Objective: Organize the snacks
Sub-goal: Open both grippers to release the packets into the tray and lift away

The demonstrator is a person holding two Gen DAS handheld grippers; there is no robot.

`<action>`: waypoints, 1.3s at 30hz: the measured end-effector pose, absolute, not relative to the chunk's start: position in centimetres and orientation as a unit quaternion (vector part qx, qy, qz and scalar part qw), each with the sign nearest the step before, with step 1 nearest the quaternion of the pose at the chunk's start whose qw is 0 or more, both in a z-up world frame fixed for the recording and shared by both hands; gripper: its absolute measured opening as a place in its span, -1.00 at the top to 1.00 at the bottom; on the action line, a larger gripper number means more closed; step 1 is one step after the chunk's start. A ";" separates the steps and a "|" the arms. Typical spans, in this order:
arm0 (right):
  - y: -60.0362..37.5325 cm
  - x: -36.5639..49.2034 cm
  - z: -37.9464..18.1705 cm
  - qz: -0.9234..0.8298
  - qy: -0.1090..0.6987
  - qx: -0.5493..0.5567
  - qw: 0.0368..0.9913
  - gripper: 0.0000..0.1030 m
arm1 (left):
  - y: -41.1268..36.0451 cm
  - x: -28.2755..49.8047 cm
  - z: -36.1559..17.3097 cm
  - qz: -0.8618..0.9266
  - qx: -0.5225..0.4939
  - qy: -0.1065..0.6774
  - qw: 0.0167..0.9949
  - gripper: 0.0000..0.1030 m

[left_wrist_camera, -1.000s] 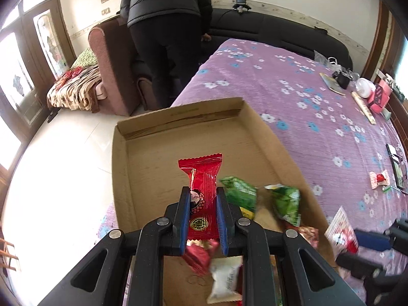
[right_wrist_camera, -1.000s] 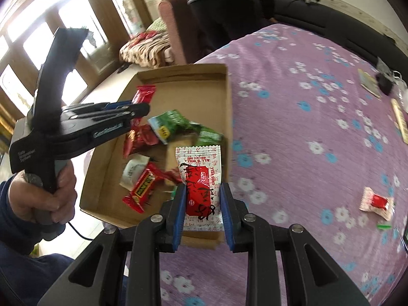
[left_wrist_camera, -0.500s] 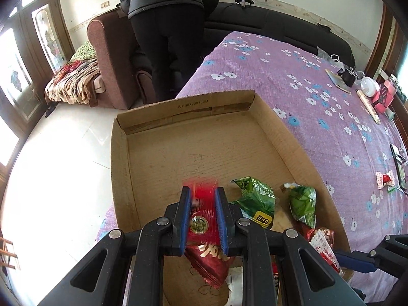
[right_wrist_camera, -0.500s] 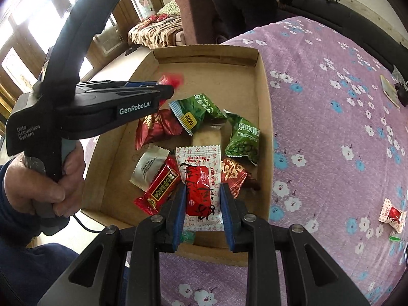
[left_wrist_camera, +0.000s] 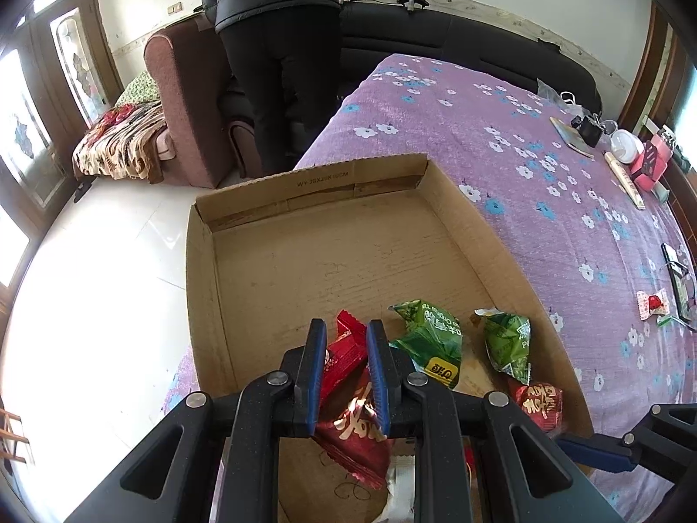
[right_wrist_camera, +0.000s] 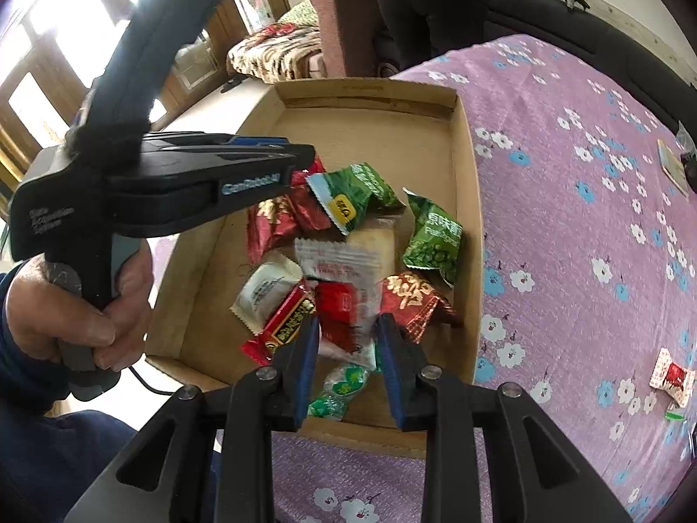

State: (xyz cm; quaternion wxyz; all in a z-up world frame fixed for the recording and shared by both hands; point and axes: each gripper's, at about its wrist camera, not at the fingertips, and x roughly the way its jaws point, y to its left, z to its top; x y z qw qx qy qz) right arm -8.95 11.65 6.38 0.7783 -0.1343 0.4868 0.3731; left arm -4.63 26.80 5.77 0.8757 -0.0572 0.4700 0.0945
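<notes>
A cardboard box (left_wrist_camera: 204, 305) of snacks sits on a purple flowered bed (left_wrist_camera: 544, 183). Both jaws gape: left hand-held gripper (left_wrist_camera: 346, 344) over a red packet (left_wrist_camera: 346, 348), right hand-held gripper (right_wrist_camera: 348, 344) over a red-and-white packet (right_wrist_camera: 344, 287).

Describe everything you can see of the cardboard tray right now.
The cardboard tray is a shallow, open-topped brown box with low corrugated walls and small print on the far wall. It lies flat on the purple flowered bedspread, its left side at the bed's edge. The far half of its floor is bare and scuffed; snack packets are piled in the near half. Both tongs, left and right, hang above that pile.
</notes>
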 end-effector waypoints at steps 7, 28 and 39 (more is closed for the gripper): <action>10.4 -9.2 7.1 0.367 0.476 -0.118 0.790 0.45 | 26.7 -5.2 6.5 0.100 -0.067 0.466 0.877 0.60; -1.4 -8.8 7.3 0.271 0.479 -0.002 0.835 0.37 | 19.8 -5.9 8.9 0.094 -0.040 0.450 0.887 0.05; -11.8 -7.7 3.2 0.108 0.548 0.067 0.827 0.22 | 10.3 -6.1 9.1 0.010 0.013 0.455 0.890 0.02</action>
